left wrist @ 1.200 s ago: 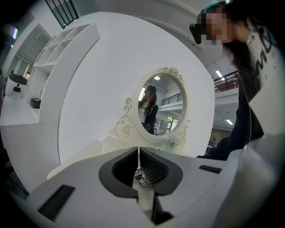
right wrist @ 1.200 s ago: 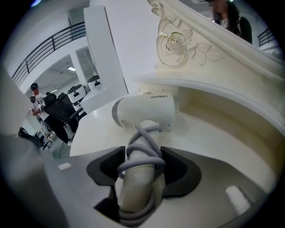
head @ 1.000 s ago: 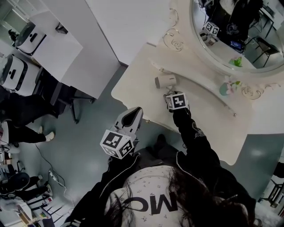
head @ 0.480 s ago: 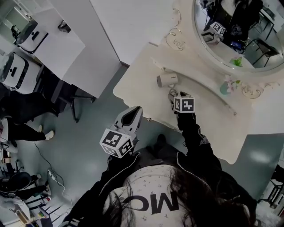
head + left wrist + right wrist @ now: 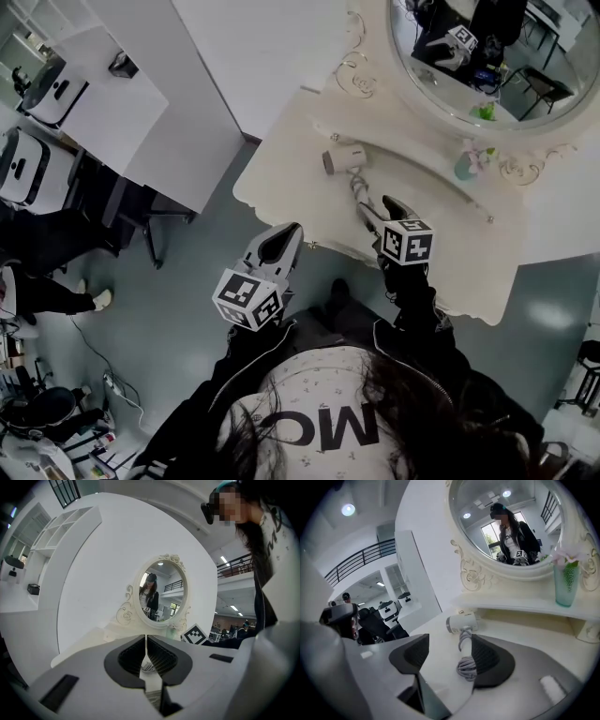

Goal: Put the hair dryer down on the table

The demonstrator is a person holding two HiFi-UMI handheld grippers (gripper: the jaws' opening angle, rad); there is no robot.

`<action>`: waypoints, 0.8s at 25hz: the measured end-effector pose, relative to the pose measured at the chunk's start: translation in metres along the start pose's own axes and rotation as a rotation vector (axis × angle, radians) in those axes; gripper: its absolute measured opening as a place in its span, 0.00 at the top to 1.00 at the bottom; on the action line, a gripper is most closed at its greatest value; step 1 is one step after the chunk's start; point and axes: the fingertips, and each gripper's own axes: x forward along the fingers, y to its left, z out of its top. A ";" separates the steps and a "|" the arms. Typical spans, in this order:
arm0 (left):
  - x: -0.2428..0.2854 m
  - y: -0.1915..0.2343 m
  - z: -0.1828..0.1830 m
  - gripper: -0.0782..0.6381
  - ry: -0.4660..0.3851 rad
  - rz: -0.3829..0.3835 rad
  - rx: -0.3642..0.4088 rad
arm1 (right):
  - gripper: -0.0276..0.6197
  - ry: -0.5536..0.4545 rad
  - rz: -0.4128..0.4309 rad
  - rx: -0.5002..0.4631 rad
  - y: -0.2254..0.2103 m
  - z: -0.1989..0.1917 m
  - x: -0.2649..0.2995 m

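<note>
The white hair dryer (image 5: pixel 343 159) lies on its side on the cream dressing table (image 5: pixel 441 239), and its grey cord trails toward me. In the right gripper view the hair dryer (image 5: pixel 461 622) rests past the jaws, with the coiled cord (image 5: pixel 468 665) on the table between them. My right gripper (image 5: pixel 380 211) hangs above the table short of the dryer. Its jaws have just been opening and stand open, touching nothing (image 5: pixel 450 651). My left gripper (image 5: pixel 281 246) hovers off the table's front-left edge, shut and empty (image 5: pixel 146 641).
An oval mirror (image 5: pixel 487 47) stands at the back of the table. A green vase of flowers (image 5: pixel 466 167) sits on the shelf below it, to the right of the dryer. White desks (image 5: pixel 103 103) and dark chairs stand to the left across the grey floor.
My right gripper has drawn back from the hair dryer toward me and risen. The dryer stays on the table. The left gripper has hardly moved.
</note>
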 end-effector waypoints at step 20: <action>-0.067 -0.046 -0.040 0.90 0.061 -0.221 0.028 | 0.56 -0.245 0.050 0.100 0.141 -0.038 -0.122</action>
